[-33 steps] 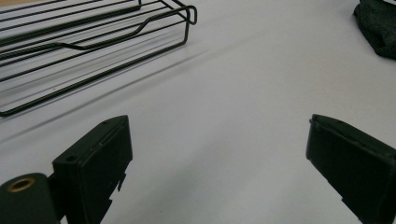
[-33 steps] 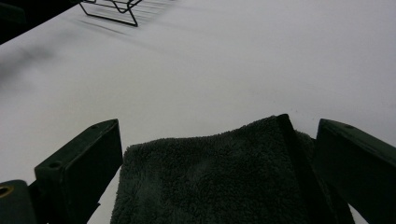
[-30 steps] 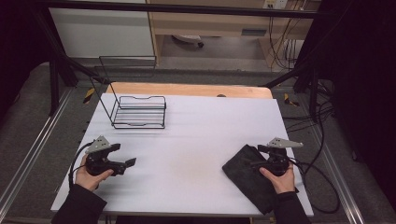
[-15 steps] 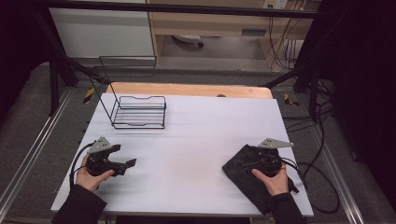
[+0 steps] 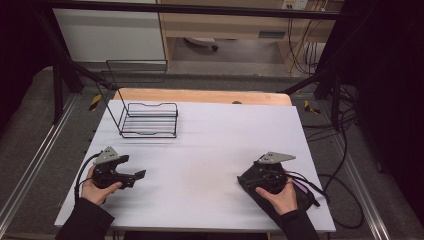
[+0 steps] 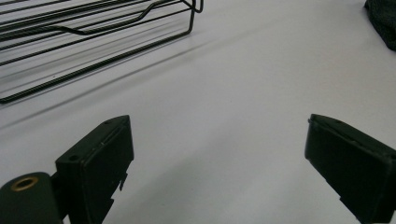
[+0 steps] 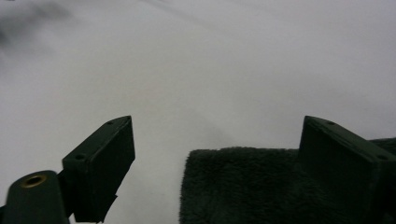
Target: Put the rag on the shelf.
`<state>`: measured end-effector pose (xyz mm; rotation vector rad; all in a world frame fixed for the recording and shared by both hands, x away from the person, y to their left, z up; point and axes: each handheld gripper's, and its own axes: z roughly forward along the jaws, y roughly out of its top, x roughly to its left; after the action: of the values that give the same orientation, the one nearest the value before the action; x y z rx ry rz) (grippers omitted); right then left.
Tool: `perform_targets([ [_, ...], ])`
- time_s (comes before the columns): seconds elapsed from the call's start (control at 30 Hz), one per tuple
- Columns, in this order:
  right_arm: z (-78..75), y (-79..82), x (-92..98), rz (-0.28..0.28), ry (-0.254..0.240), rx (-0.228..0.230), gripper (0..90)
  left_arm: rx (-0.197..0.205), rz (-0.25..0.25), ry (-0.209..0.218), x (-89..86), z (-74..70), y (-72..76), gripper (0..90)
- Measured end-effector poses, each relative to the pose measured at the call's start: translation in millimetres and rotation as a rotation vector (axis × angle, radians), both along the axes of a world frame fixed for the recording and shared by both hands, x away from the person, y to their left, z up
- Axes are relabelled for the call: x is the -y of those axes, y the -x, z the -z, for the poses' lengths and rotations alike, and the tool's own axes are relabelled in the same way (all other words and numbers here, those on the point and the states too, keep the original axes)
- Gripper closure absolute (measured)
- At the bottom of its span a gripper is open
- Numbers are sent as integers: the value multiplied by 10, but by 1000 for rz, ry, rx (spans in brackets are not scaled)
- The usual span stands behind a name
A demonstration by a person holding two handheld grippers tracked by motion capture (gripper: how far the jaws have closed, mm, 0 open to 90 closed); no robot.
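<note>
Dk grey cloth (image 7: 243,186), white table (image 5: 215,145), blk wire rack (image 5: 149,120), blk grippers

High view looks down on the table (image 5: 210,145); both gripper views skim it closely.

Dark charcoal, deep-piled terry cloth (image 5: 250,181), lying flat and partly folded at the near right of the white table (image 5: 210,150). Its straight fuzzy edge (image 7: 243,154) and rounded corner rest directly on the surface.
</note>
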<state>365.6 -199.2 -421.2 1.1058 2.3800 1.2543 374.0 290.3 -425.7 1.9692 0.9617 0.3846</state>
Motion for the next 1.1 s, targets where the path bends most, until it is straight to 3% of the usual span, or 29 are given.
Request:
perform_targets([
  [0.27,98,50,-150,-19,83,-39,362,0,1,-1,-3,-3,4,82],
  [0.6,218,53,-202,10,213,13,595,-6,-3,-3,3,5,2,89],
  [0.83,223,55,-208,21,230,19,686,-7,0,-5,8,7,2,91],
  [0.9,202,41,-197,26,214,-6,770,-8,-1,-5,4,7,2,92],
  [1.1,168,22,-178,27,194,-26,822,-9,-2,-4,2,7,0,93],
])
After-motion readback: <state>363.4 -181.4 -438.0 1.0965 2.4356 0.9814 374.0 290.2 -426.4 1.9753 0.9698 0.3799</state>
